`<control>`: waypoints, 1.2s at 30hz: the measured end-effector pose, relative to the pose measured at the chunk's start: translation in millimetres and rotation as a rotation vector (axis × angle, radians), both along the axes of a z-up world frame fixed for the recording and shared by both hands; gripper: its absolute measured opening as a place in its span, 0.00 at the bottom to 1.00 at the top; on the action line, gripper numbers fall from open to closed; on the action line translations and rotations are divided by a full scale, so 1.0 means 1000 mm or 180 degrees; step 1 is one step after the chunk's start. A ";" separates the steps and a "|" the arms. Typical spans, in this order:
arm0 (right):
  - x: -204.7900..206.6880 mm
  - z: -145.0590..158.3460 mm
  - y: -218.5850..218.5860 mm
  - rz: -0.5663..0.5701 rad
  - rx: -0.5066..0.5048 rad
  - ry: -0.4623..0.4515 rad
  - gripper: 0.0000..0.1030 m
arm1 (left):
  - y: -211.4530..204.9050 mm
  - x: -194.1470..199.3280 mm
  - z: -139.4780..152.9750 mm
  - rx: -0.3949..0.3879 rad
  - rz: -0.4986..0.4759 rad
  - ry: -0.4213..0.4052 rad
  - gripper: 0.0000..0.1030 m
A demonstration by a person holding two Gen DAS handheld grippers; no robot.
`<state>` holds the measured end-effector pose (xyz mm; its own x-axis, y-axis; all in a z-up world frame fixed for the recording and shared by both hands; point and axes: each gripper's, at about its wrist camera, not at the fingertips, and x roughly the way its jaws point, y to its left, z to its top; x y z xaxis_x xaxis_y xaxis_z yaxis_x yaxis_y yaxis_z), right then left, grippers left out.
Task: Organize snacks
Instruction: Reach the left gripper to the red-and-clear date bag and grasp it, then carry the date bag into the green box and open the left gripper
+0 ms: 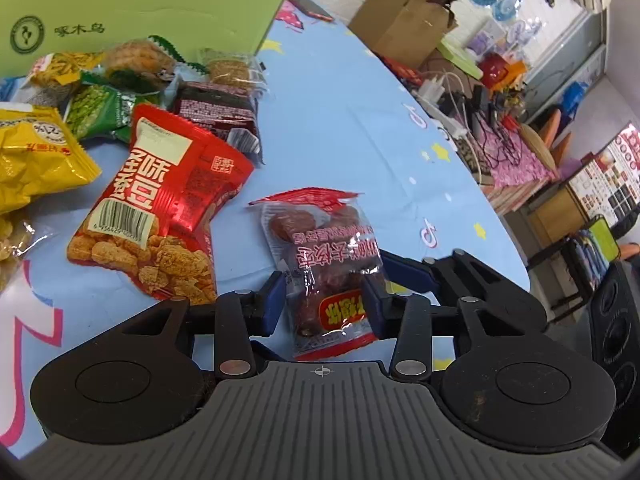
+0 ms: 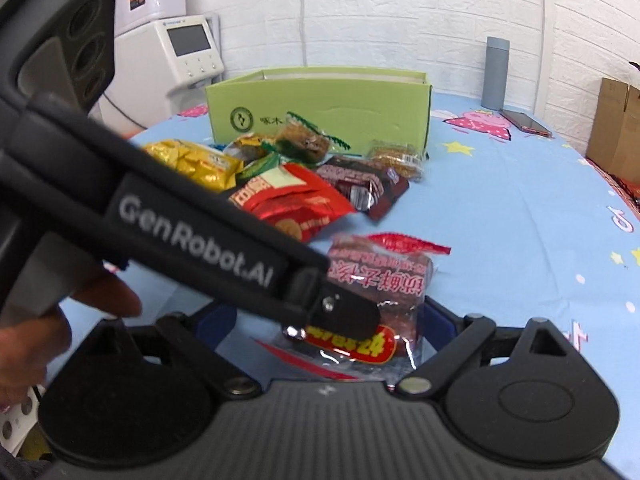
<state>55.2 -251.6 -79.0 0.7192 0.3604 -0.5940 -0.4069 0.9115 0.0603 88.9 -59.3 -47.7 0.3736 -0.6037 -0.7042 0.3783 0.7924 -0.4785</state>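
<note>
A clear packet of red dates [image 1: 324, 256] with a red label sits between the blue pads of my left gripper [image 1: 326, 300], which press on its lower part. In the right wrist view the left gripper [image 2: 340, 316] reaches in from the left and clamps the same packet [image 2: 380, 276] just above the blue tablecloth. My right gripper [image 2: 332, 324] stands wide open below it, one finger on each side of the packet and touching nothing. Behind lie a red snack bag [image 1: 160, 200], a yellow bag [image 1: 32, 160], a dark red packet [image 1: 216, 112] and the open green box [image 2: 320, 96].
A cardboard box [image 2: 616, 120], a grey flask [image 2: 496, 72] and a phone [image 2: 526, 122] stand at the table's far right. Cables and clutter [image 1: 472, 108] lie beyond the table edge. A white appliance [image 2: 180, 56] stands behind the table. A person's hand [image 2: 40, 340] holds the left gripper's handle.
</note>
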 end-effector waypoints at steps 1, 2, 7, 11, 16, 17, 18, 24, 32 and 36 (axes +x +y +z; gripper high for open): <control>-0.002 0.001 -0.001 -0.0026 -0.0001 -0.0012 0.91 | 0.001 0.000 0.002 -0.0022 0.0018 0.0003 0.34; -0.004 0.003 -0.002 -0.0056 0.0007 -0.0024 0.91 | 0.001 0.000 0.004 -0.0025 0.0030 -0.0025 0.39; -0.013 0.006 -0.007 -0.0178 0.0046 -0.0057 0.91 | -0.005 0.001 0.010 0.0058 0.0048 -0.0109 0.43; -0.013 0.005 -0.010 -0.0216 0.0060 -0.0029 0.91 | -0.008 0.002 0.012 0.0071 0.0028 -0.0146 0.45; -0.011 0.002 -0.015 -0.0254 0.0121 0.0011 0.91 | -0.014 0.008 0.011 0.0104 0.0008 -0.0136 0.47; -0.009 0.002 -0.016 -0.0269 0.0133 0.0022 0.91 | -0.014 0.009 0.011 0.0115 0.0010 -0.0131 0.48; -0.007 0.001 -0.018 -0.0285 0.0147 0.0038 0.91 | -0.014 0.008 0.010 0.0128 0.0021 -0.0127 0.48; -0.013 0.000 -0.021 -0.0333 0.0255 0.0045 0.91 | -0.010 0.010 0.007 0.0110 0.0053 -0.0108 0.49; -0.017 0.004 -0.020 -0.0426 0.0234 -0.0052 0.74 | -0.015 0.015 0.003 0.0100 -0.0004 -0.0145 0.47; -0.014 0.003 -0.018 -0.0428 0.0217 0.0037 0.63 | -0.015 0.019 0.005 0.0004 -0.0083 -0.0087 0.31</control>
